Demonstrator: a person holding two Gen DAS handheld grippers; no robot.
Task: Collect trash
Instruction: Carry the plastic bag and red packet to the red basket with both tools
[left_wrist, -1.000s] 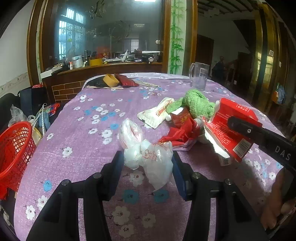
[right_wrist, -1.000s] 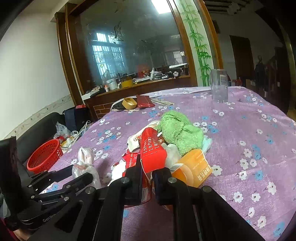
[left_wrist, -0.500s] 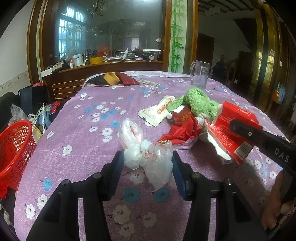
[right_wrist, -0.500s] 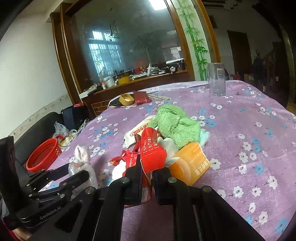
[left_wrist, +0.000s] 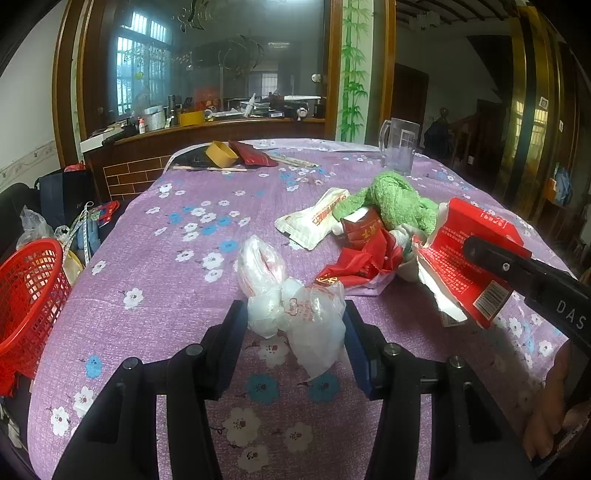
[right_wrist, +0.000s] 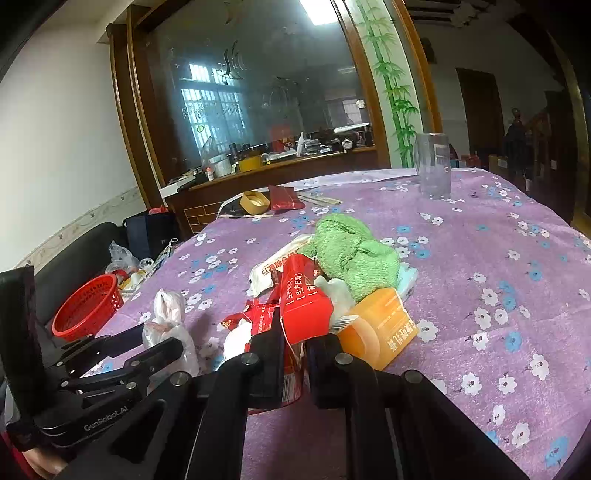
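My left gripper (left_wrist: 293, 325) is shut on a crumpled clear plastic bag (left_wrist: 295, 302), held over the purple flowered tablecloth (left_wrist: 177, 258). It shows in the right wrist view (right_wrist: 162, 339) too, with the bag (right_wrist: 170, 317). My right gripper (right_wrist: 295, 345) is shut on a torn red carton (right_wrist: 301, 299), which also shows at the right of the left wrist view (left_wrist: 465, 258). A trash pile lies mid-table: red wrapper (left_wrist: 362, 262), white packet (left_wrist: 317, 218), orange box (right_wrist: 380, 328). A red basket (left_wrist: 26, 295) stands off the table's left edge.
A green towel (right_wrist: 354, 247) lies on the pile. A glass mug (right_wrist: 432, 166) stands at the far right of the table. A yellow tape roll (left_wrist: 221, 153) and dark red pouch (left_wrist: 255, 153) lie at the far edge. Bags sit on a black sofa beside the basket.
Both grippers keep their hold. The right gripper has lifted the red carton a little, away from the pile; the left gripper has barely moved.
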